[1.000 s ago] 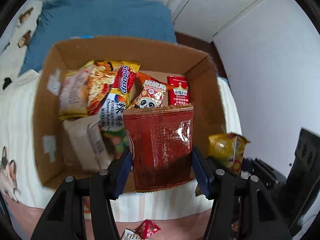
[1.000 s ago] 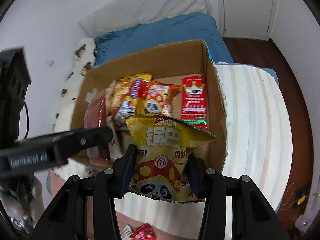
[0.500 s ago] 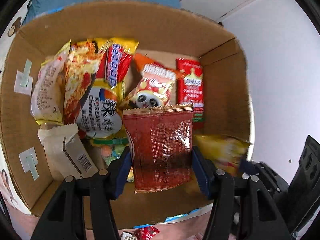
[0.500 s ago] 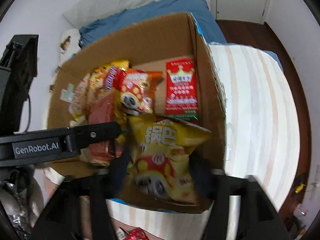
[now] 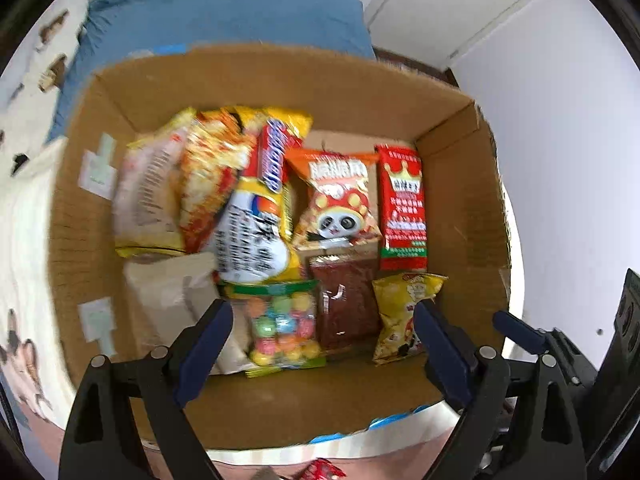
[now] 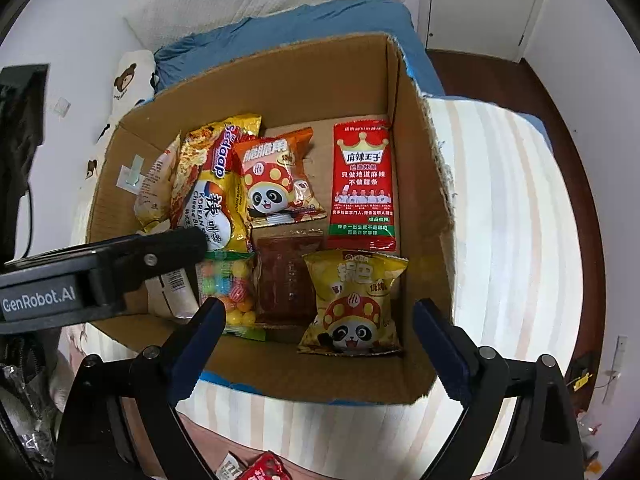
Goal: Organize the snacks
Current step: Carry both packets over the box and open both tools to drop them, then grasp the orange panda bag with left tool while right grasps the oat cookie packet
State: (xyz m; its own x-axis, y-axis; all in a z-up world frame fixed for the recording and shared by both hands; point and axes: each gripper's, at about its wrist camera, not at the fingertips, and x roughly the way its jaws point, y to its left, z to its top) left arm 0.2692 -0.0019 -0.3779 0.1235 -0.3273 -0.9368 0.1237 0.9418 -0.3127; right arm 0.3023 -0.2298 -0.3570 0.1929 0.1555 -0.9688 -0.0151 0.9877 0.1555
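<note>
Cardboard box [image 6: 420,208] near edge bare; both grippers [image 5: 322,338] [image 6: 318,338] just spread, w/ nothing gripped.

White walls [image 6: 580,20], blue bedding [image 5: 224,16]

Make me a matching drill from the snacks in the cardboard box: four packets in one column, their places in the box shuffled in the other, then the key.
Packets
1. yellow panda chip bag
2. dark red packet
3. bag of coloured candy balls
4. red crown packet

Places, as the right wrist view shows them
A. far row, next to the right wall of the cardboard box
B. near row, rightmost
C. near row, between two other packets
D. near row, left of the dark red one

Pairs: 1-B, 2-C, 3-D, 4-A
</note>
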